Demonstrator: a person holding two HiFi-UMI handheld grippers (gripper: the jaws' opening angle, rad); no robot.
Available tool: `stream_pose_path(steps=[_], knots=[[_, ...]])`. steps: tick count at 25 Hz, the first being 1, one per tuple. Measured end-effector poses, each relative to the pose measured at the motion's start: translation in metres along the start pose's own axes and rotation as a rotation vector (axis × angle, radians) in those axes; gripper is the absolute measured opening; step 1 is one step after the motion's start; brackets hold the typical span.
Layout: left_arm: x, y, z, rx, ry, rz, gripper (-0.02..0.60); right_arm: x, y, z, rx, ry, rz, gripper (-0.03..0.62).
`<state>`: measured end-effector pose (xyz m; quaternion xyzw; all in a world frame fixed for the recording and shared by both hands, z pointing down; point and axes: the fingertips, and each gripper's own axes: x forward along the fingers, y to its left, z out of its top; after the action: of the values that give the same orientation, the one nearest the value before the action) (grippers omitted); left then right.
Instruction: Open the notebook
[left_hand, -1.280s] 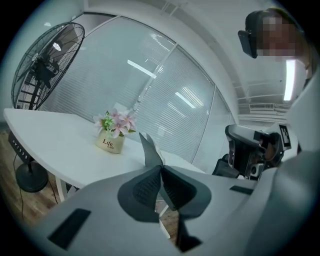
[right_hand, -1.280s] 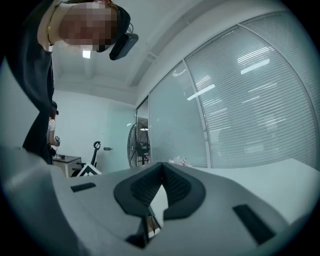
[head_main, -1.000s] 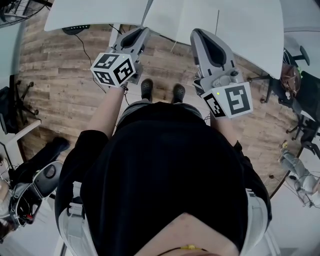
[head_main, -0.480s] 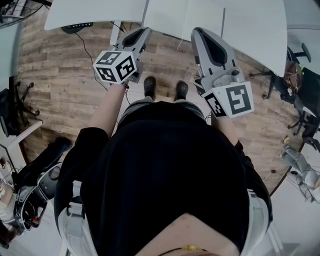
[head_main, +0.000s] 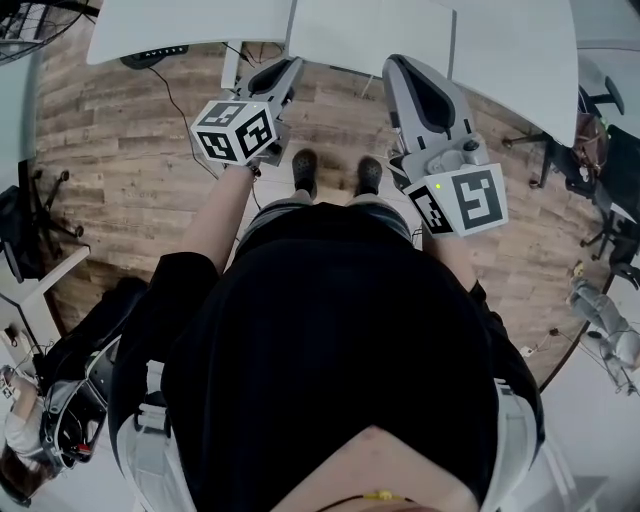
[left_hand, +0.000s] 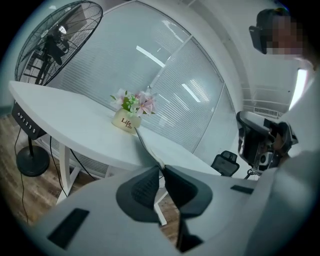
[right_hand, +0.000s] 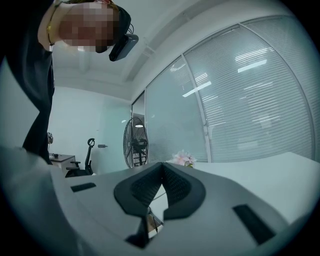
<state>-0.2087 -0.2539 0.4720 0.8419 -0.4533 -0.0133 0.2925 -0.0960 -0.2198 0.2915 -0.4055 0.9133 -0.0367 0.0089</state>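
Both tongs are side by side over the floor (head_main: 130, 150), left gripper (head_main: 283, 68) and right gripper (head_main: 402, 66), tips at the near edge of the table (head_main: 200, 25) ahead. The flower pot (left_hand: 126, 121) sits on it, front-left of the left one. The fan (left_hand: 57, 37) is further left, the office chair (left_hand: 223, 162) off right.

Left gripper (left_hand: 162, 171), empty jaws just opening a crack, before white table (left_hand: 70, 122) with flower pot (left_hand: 126, 121)
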Motion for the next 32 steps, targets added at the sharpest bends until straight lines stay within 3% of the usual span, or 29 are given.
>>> stream_pose_path(steps=[32], knots=[[0.008, 0.021, -0.037, 0.020, 0.148, -0.030, 0.054, 0.018, 0.012, -0.021, 0.009, 0.021, -0.027, 0.005]])
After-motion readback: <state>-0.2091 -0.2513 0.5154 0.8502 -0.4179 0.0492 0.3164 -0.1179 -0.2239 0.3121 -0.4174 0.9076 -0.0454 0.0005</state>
